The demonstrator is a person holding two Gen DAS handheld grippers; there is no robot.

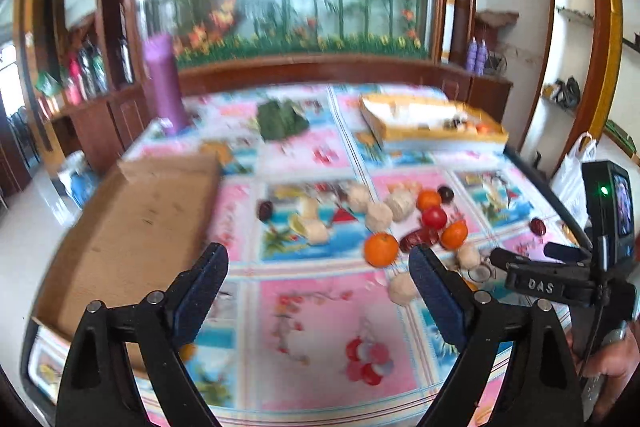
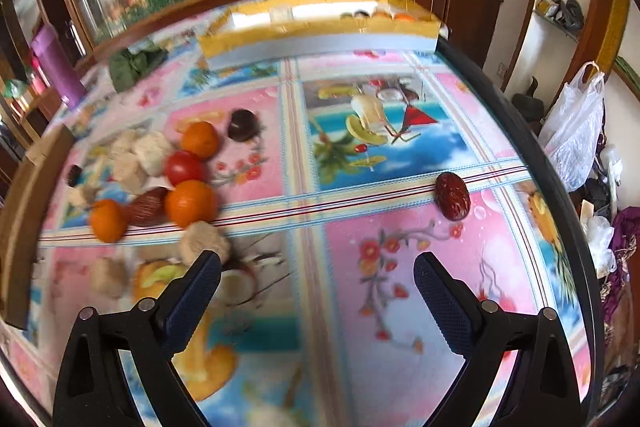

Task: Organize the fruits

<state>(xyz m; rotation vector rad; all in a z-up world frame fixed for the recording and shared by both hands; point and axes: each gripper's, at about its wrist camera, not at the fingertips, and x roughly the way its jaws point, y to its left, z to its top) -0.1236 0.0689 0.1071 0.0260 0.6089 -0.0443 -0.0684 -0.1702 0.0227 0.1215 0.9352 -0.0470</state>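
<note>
- The table (image 2: 400,307), under a bright patterned cloth, carries everything; keep both grippers above it while crossing so no loose fruit gets swept aside.
- A yellow-rimmed tray (image 2: 320,27) sits at the far edge, already holding a few pieces, and looks like the likely destination. A brown cardboard box (image 1: 132,227) lies at the left.
- The fruit cluster (image 2: 160,179) lies left of centre: oranges, a red tomato, pale foam-netted fruits and dark dates, touching one another. Taking an outer piece first should avoid nudging the rest.
- The left gripper (image 1: 320,275) hovers over bare cloth, jaws wide apart and empty; the nearest orange (image 1: 381,249) sits just beyond its right finger.
- The right gripper (image 2: 318,279) is likewise spread and empty.
- One red date (image 2: 453,195) lies alone, well apart from the cluster, ahead of the right gripper: probably the easiest pick, straddled across its narrow width.
</note>
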